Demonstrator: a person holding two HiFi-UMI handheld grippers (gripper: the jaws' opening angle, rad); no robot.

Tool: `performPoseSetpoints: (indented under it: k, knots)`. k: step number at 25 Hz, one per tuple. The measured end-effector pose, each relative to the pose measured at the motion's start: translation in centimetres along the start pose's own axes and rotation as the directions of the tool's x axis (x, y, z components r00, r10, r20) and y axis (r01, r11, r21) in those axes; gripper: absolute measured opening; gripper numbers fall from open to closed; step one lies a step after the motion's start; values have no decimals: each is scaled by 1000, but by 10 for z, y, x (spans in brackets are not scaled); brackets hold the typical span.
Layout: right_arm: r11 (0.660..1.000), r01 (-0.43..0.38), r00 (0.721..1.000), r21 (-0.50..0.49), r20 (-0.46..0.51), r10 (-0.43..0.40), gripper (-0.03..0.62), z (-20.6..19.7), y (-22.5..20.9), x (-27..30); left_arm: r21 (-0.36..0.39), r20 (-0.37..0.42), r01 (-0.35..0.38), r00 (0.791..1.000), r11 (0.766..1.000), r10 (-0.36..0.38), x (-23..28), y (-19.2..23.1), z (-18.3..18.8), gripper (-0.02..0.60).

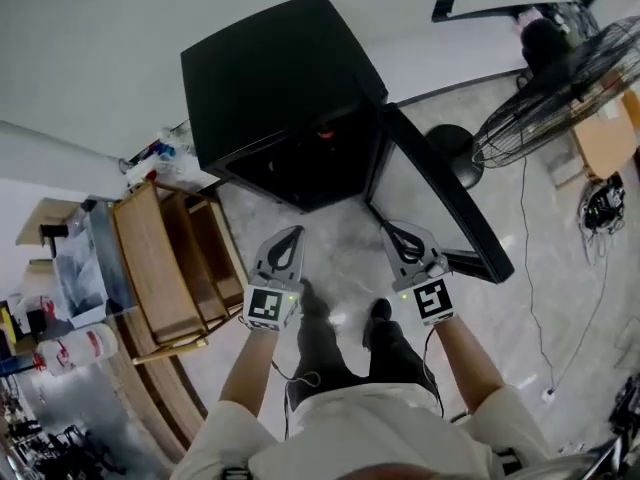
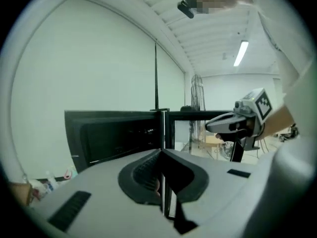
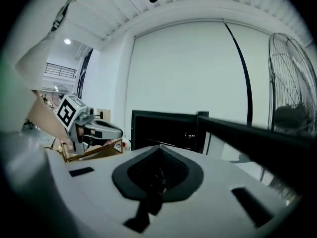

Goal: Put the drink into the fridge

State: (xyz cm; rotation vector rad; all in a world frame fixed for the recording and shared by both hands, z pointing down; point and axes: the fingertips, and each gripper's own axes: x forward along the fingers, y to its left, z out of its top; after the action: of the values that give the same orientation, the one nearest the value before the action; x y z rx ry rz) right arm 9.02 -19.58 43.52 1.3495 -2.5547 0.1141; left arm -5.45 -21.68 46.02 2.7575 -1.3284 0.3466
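The black fridge [image 1: 275, 78] stands on the floor ahead of me with its door [image 1: 440, 193] swung open to the right. A small red thing [image 1: 324, 131] shows in the dark interior; I cannot tell what it is. My left gripper [image 1: 290, 234] hangs before the opening, shut, with nothing between its jaws. My right gripper [image 1: 391, 231] hangs beside it near the door's inner face, also shut and empty. In the left gripper view the closed tips [image 2: 162, 151] point at the fridge [image 2: 119, 133]. The right gripper's tips [image 3: 159, 148] point at the fridge [image 3: 163, 128] and the door [image 3: 257, 140].
A wooden shelf unit [image 1: 165, 268] stands at the left, with bottles and clutter [image 1: 70, 348] beyond it. A standing fan [image 1: 560, 88] and a cable [image 1: 535, 298] are on the pale floor at the right. The person's legs and shoes [image 1: 345, 328] are below the grippers.
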Motion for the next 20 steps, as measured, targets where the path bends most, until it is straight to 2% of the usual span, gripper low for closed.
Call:
performPoseSetpoints:
  k: [7, 9, 12, 20]
  knots:
    - [994, -88, 996, -71, 21, 89, 0, 117, 14, -80, -21, 21, -90, 996, 996, 90, -96, -38, 117, 8]
    - [991, -100, 993, -89, 49, 104, 0, 142, 24, -99, -63, 41, -101, 994, 993, 104, -125, -46, 141, 8]
    - [991, -97, 992, -97, 77, 105, 0, 165, 37, -125, -129, 58, -120, 990, 984, 128, -168, -57, 163, 8]
    - [998, -62, 991, -6, 115, 62, 0, 203, 83, -170, -160, 80, -161, 981, 974, 175, -272, -62, 183, 8]
